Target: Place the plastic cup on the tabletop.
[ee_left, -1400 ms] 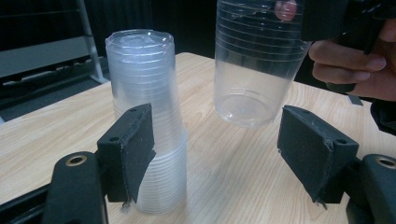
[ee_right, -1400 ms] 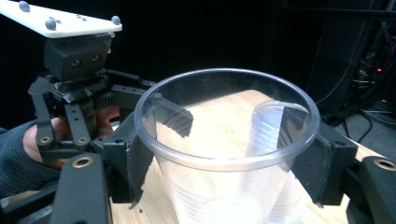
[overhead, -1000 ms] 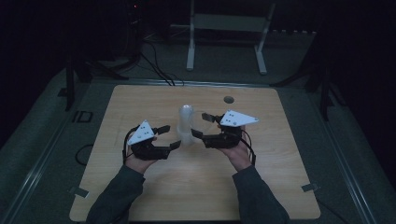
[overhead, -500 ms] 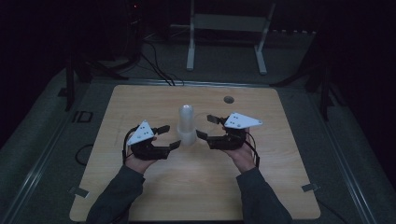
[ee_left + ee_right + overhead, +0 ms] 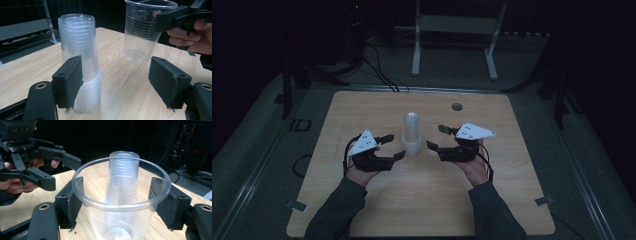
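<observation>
Since a second ago the right gripper [image 5: 435, 137] has drawn a little away from the stack [image 5: 411, 133], leaving a clear gap between them on the high view, while the left gripper [image 5: 393, 146] has kept its place. Nearest, the person's forearms come in from the bottom edge of the table [image 5: 422, 210], one gripper in each hand. On the left gripper view its jaws stand spread wide with nothing between the pads [image 5: 72, 77]; the stack [image 5: 80, 62] rises just beside the near jaw, apart from it. On the right gripper view that gripper [image 5: 116, 202] pinches a single clear cup [image 5: 120, 202], a pad on each side of the wall just under the rim; the cup is upright, mouth up, and off the wood, as the left gripper view shows [image 5: 143, 30]. Beyond it the stack [image 5: 123, 177] of upturned cups stands upright near the middle of the table. Farther back a small dark hole [image 5: 456, 106] sits in the tabletop, and past the far edge stands a white frame [image 5: 454, 35]
</observation>
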`<state>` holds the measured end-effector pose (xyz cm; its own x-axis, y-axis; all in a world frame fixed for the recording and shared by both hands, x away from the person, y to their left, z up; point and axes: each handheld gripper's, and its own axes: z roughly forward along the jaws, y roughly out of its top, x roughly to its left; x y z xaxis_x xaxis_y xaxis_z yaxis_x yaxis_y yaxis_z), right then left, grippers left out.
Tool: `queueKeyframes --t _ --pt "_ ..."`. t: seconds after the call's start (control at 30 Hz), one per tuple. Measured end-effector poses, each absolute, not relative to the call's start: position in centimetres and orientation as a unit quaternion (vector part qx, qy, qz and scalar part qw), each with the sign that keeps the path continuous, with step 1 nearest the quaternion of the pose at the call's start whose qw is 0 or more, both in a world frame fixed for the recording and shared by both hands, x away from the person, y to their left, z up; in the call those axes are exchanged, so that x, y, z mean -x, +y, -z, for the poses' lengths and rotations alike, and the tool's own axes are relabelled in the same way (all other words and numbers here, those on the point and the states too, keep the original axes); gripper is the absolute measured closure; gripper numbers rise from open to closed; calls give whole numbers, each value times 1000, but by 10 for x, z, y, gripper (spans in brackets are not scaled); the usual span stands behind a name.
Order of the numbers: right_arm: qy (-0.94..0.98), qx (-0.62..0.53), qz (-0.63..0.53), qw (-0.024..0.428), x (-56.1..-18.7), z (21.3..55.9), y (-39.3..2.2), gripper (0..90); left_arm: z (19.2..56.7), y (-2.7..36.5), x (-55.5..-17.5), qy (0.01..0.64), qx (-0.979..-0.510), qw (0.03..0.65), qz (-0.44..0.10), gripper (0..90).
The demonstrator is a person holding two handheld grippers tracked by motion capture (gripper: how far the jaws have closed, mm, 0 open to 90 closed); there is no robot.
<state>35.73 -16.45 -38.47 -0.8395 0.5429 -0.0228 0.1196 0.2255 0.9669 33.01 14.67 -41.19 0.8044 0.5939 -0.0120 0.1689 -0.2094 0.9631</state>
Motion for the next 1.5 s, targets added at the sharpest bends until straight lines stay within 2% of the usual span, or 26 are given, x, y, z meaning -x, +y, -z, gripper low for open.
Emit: queueKeyframes --t 1.5 --pt "763 -231 -576 180 -357 400 -177 285 414 146 -330 253 -759 572 -184 277"
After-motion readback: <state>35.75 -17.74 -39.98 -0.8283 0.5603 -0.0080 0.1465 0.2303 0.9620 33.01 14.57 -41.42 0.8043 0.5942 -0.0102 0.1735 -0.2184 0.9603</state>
